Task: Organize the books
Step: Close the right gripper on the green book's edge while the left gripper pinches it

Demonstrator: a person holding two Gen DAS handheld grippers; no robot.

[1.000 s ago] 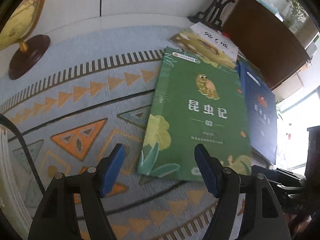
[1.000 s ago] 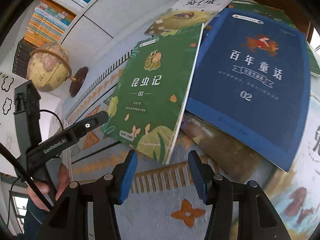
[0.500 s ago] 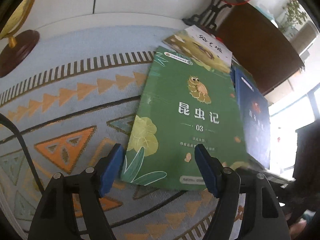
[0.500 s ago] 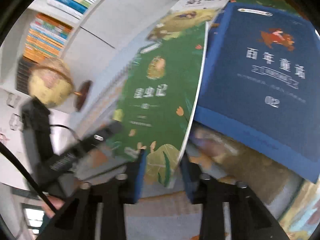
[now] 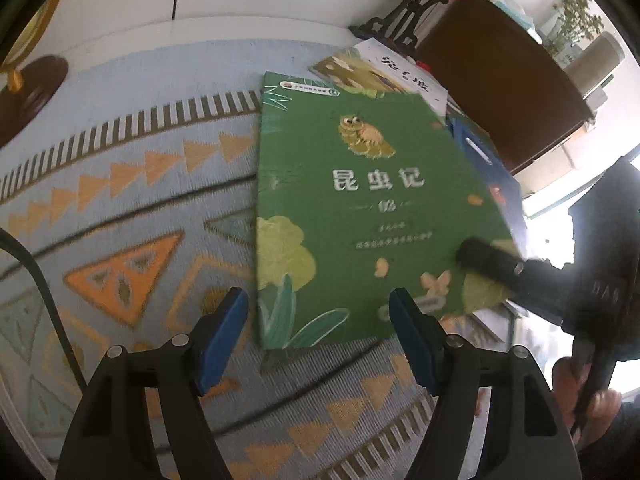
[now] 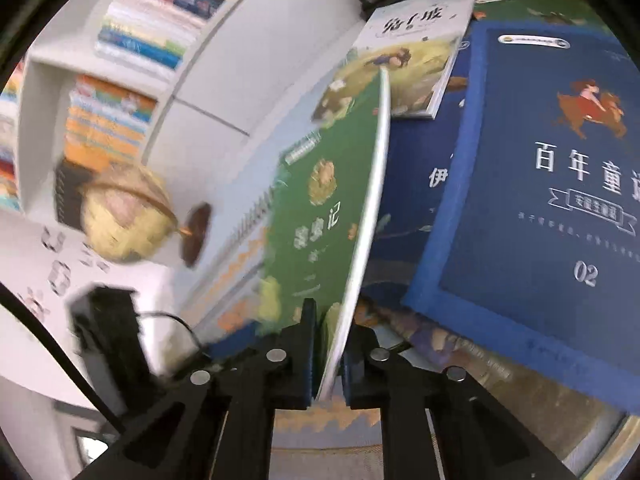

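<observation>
Green paperback with the insect drawing (image 6: 320, 216) is pinched at its near corner by the right gripper (image 6: 326, 356), lifting off the patterned surface (image 5: 132, 184), left gripper (image 5: 318, 340) spread wide nearby, so next it needs a steady carry, I'd guess.

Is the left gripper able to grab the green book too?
Probably yes. The left gripper is open, with the green book's near edge just ahead between its fingers and nothing in between. The right gripper is shut on its corner.
</observation>
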